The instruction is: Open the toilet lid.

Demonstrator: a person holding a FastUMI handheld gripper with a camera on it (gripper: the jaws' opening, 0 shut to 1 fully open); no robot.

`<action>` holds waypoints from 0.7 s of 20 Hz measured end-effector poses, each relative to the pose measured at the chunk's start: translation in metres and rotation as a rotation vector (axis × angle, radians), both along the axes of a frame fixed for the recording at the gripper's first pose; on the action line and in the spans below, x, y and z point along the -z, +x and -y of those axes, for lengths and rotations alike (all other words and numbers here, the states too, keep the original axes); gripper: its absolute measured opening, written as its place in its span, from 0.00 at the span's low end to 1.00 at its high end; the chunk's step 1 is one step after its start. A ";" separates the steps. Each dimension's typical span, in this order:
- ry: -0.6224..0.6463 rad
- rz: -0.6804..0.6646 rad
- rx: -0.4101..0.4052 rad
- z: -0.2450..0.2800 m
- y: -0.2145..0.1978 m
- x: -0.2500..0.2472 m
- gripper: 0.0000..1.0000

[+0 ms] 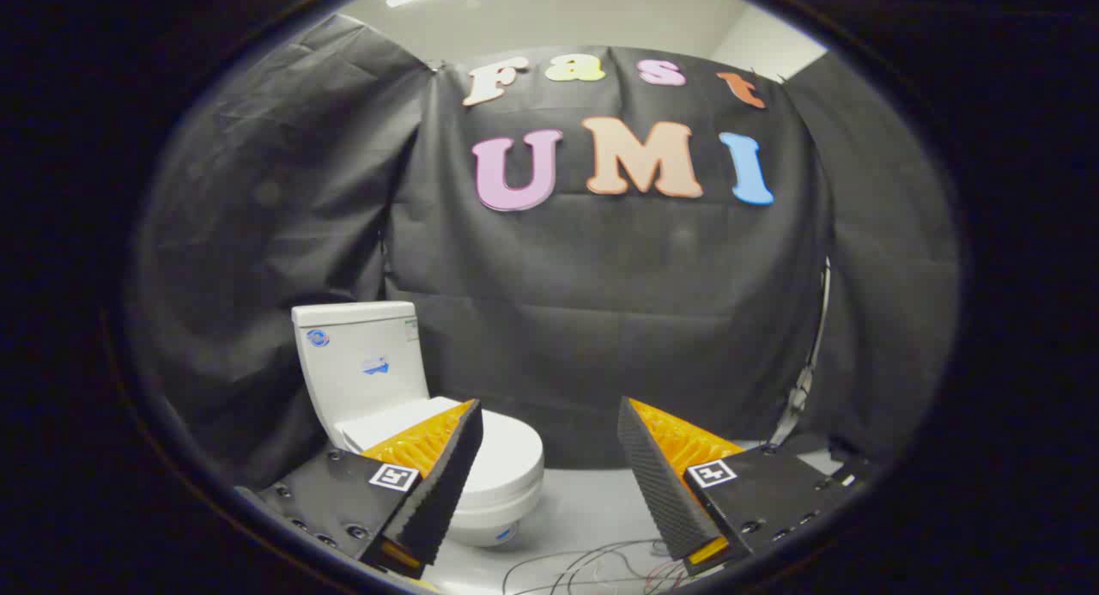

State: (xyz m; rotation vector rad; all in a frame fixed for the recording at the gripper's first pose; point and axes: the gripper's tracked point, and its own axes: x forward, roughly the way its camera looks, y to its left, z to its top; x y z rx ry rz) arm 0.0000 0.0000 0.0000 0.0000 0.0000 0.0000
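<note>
Tongs spread wide, holding nothing, both fingers apart with bare space between them. Just beyond the left finger, partly hidden behind it, a small white toilet standing on a pale surface, its tank upright against the black cloth wall. Toilet lid lying flat and closed over the bowl (no gap showing between lid and seat from this angle). Not touched by either finger; toilet set off to the left of the gap, not lined up between the fingers. A tangle of thin wires on the floor between and below the fingertips. Judged from this: task not yet begun in earnest, approach only. Left to do: swing toward the toilet, reach the lid's front edge, catch it and lift it back toward the tank.
</note>
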 end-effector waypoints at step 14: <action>0.166 -0.056 0.022 -0.116 -0.006 0.124 0.99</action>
